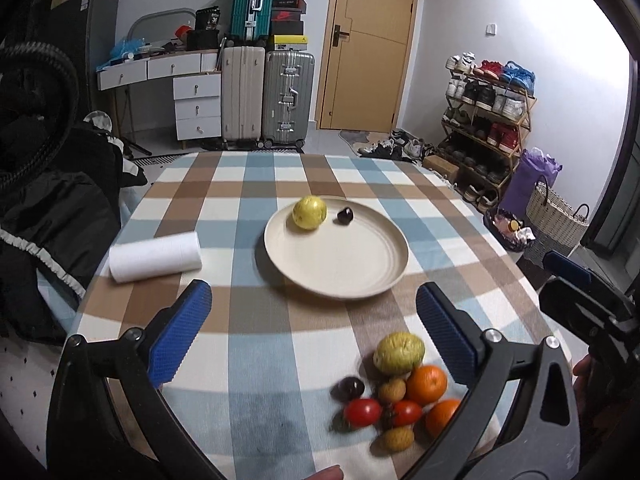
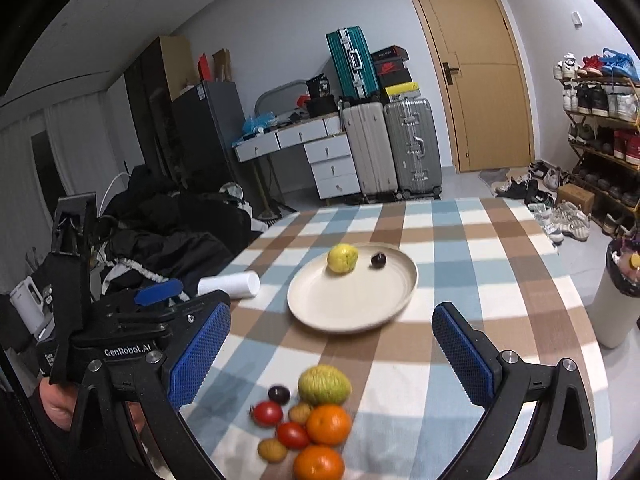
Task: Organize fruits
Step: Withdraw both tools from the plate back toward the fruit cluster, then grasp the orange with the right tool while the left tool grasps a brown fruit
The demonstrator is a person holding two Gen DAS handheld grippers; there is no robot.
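Hovering with jaws apart and empty, both grippers, left and right, faced the plate ahead, apparently between transfers, the fruit pile waiting just below for another grasp.

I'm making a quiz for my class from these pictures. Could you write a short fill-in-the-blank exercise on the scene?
1. The plate holds ___ pieces of fruit.
2. The paper roll lies on its ___.
3. Both the left tool and the right tool are ___ and empty.
4. The loose pile holds two ___ tomatoes.

Missing words: two; side; open; red
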